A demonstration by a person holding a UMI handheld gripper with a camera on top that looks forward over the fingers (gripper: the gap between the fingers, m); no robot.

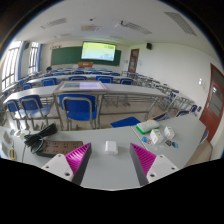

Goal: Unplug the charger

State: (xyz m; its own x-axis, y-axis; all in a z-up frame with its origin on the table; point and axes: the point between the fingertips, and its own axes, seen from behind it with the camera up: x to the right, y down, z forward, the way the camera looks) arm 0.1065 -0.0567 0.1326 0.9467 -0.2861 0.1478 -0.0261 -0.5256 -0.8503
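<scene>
A small white charger block [110, 147] sits on the grey desk [110, 172], between the tips of my two fingers with a gap on either side. My gripper [111, 156] is open, and its magenta pads [78, 155] stand wide apart on either side of the charger. I cannot see what the charger is plugged into. Several white items with cables [163, 135] lie on the desk ahead to the right.
A black object [40, 141] lies on the desk to the left. A green-and-white item [147, 127] and a blue one [125, 121] lie beyond the right finger. Rows of desks with blue chairs [78, 108] fill the classroom, with a lit screen [98, 50] on the far wall.
</scene>
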